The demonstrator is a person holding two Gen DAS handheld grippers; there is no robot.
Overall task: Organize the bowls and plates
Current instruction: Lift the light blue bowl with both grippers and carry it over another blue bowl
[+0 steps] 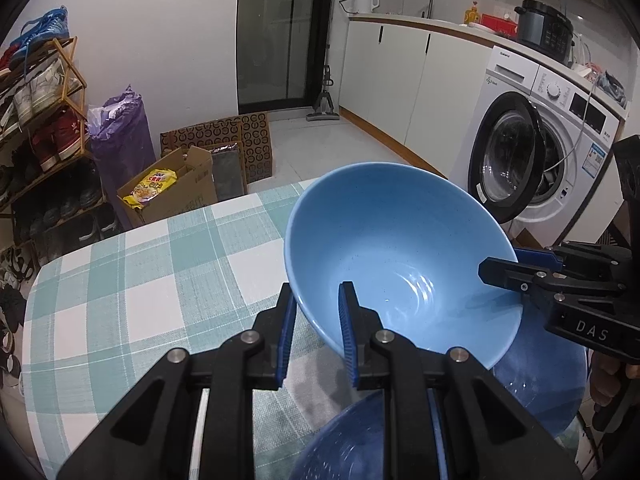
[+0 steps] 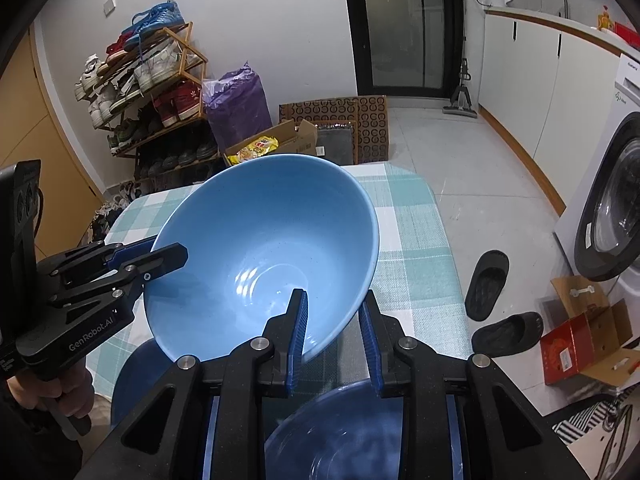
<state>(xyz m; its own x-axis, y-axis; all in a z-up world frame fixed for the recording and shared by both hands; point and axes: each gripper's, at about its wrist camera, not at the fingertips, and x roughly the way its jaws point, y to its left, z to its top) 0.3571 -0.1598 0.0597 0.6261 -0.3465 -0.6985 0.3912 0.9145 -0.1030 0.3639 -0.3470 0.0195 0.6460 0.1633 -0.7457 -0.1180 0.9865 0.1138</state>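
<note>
Two grippers, left gripper (image 1: 318, 322) and right gripper (image 2: 334, 330), clamp one light-blue bowl (image 1: 384, 248) above two dark-blue bowls (image 1: 540, 392).

On the table sit three bowls: one glossy light-blue ceramic bowl (image 1: 384, 240) and two darker blue bowls (image 1: 540, 384). There are two black two-finger grippers with blue pads (image 1: 318, 328). Two black slippers (image 2: 486, 284) lie on the floor.

Left gripper (image 1: 318, 320) angled downward, jaws clamped on rim of light blue bowl (image 1: 384, 248). Right gripper (image 2: 334, 330) angled downward, clamped on opposite rim. Hand (image 2: 48, 390) on left gripper's handle, probably gloved, mostly hidden.
</note>
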